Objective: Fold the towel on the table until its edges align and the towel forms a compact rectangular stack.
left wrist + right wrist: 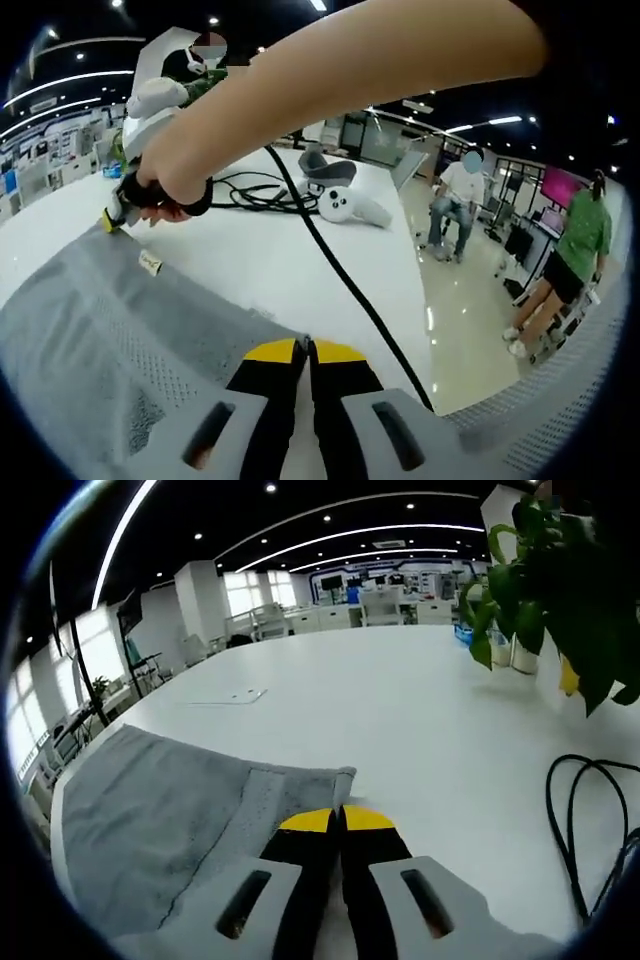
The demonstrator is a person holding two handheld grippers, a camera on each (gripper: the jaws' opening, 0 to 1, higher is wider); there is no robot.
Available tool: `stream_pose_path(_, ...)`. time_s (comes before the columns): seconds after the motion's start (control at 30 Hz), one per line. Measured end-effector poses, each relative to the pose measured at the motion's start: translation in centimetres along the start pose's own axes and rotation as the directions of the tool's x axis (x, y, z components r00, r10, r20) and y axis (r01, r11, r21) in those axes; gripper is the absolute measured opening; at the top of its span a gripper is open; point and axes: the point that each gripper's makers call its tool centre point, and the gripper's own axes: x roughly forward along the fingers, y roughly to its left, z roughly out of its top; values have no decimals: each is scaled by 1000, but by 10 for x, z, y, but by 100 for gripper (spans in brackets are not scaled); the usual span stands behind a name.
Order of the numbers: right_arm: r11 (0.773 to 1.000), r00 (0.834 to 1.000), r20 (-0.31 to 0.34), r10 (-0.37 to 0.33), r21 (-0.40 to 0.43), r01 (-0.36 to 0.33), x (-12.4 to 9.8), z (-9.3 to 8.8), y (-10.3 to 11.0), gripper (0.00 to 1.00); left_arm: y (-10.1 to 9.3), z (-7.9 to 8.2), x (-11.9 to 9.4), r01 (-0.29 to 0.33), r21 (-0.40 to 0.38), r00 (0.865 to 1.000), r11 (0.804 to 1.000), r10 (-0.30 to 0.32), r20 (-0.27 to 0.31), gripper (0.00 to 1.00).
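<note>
Grey textured cloth towel [90,340] lies spread flat on the white counter [260,260], one edge under each gripper. The left gripper [306,347], yellow-tipped, has its jaws pressed together on the towel's near edge. In the right gripper view, the right gripper [338,818] is likewise clamped on a towel corner. A black cable [330,265] crosses the counter, near a white controller [345,205].
</note>
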Motion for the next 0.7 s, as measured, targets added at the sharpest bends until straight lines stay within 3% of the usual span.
stream_pose_path(0.37, 998, 998, -6, -61, 25, 62, -31, -1, -26, 0, -21, 27, -2, 50, -28, 996, 998, -47, 76, 4)
stream_pose_path(0.7, 997, 997, 8, -73, 29, 73, -36, 13, -17, 0, -21, 44, -24, 47, 26, 994, 999, -49, 96, 4)
